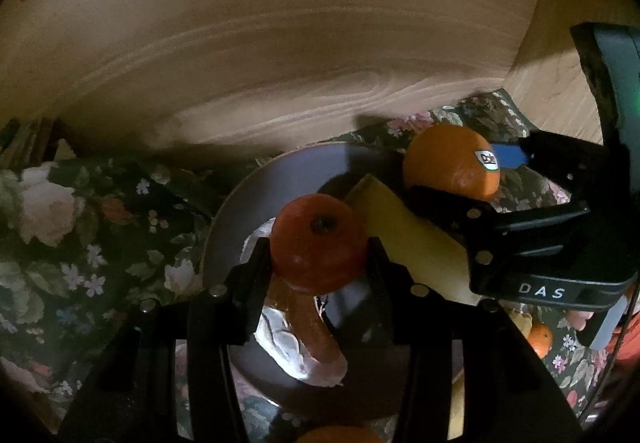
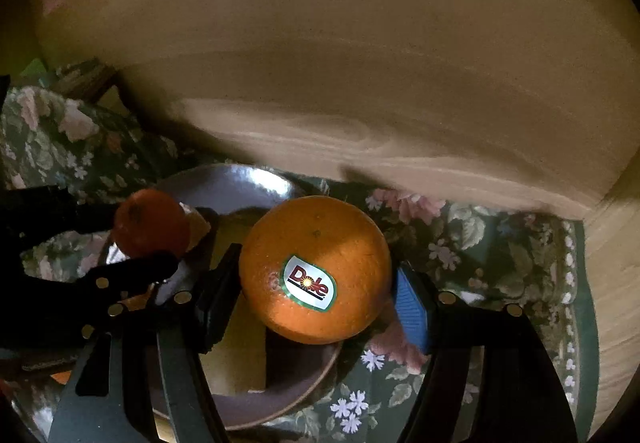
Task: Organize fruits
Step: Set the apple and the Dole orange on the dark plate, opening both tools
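My left gripper [image 1: 319, 249] is shut on a small reddish-orange tangerine [image 1: 319, 243] and holds it over a dark round plate [image 1: 240, 199]. The plate holds a yellow banana [image 1: 404, 239] and a peach-coloured piece [image 1: 316, 339]. My right gripper [image 2: 316, 287] is shut on a large orange with a Dole sticker [image 2: 316, 269], held above the plate's right rim [image 2: 276, 179]. The right gripper with its orange [image 1: 452, 163] also shows in the left wrist view. The left gripper's tangerine [image 2: 152, 223] shows in the right wrist view.
A dark green floral cloth [image 1: 80, 235] covers the table under the plate. A wooden wall [image 1: 280, 43] stands close behind. More orange fruit lies at the lower right [image 1: 540, 339] and bottom edge [image 1: 340, 435]. The cloth's edge [image 2: 580, 283] ends at bare wood on the right.
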A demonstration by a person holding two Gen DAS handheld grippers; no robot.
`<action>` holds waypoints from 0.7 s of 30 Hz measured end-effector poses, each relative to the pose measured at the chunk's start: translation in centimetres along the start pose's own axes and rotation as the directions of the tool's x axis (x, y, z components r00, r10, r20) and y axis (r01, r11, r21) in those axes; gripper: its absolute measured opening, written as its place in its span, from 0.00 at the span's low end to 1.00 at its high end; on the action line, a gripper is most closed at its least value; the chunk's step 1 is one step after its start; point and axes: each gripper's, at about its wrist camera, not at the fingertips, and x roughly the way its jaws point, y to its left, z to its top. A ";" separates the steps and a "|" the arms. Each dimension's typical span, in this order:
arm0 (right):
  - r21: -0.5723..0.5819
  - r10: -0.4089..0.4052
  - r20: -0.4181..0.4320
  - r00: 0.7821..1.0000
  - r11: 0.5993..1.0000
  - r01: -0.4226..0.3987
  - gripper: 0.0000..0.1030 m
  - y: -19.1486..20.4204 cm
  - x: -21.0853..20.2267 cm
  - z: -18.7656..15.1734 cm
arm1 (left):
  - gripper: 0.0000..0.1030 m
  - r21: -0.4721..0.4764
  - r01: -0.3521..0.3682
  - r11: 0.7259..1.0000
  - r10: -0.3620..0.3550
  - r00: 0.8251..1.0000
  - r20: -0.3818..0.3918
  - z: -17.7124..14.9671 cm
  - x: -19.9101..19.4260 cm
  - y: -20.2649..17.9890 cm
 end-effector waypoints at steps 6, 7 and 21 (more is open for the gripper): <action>0.010 0.017 -0.018 1.000 1.000 -0.017 0.65 -0.2 0.0 0.2 | 0.49 0.000 0.008 1.000 -0.008 1.000 -0.022 0.3 0.4 0.3; 0.009 0.020 -0.024 1.000 1.000 -0.019 0.65 -0.2 -0.1 0.3 | 0.52 0.000 0.000 1.000 0.000 1.000 -0.019 0.3 0.3 0.2; -0.081 -0.041 0.079 0.996 0.996 0.047 0.81 1.7 -5.8 -0.1 | 0.80 -0.059 -0.048 0.997 0.055 0.991 0.126 -1.2 -6.3 1.2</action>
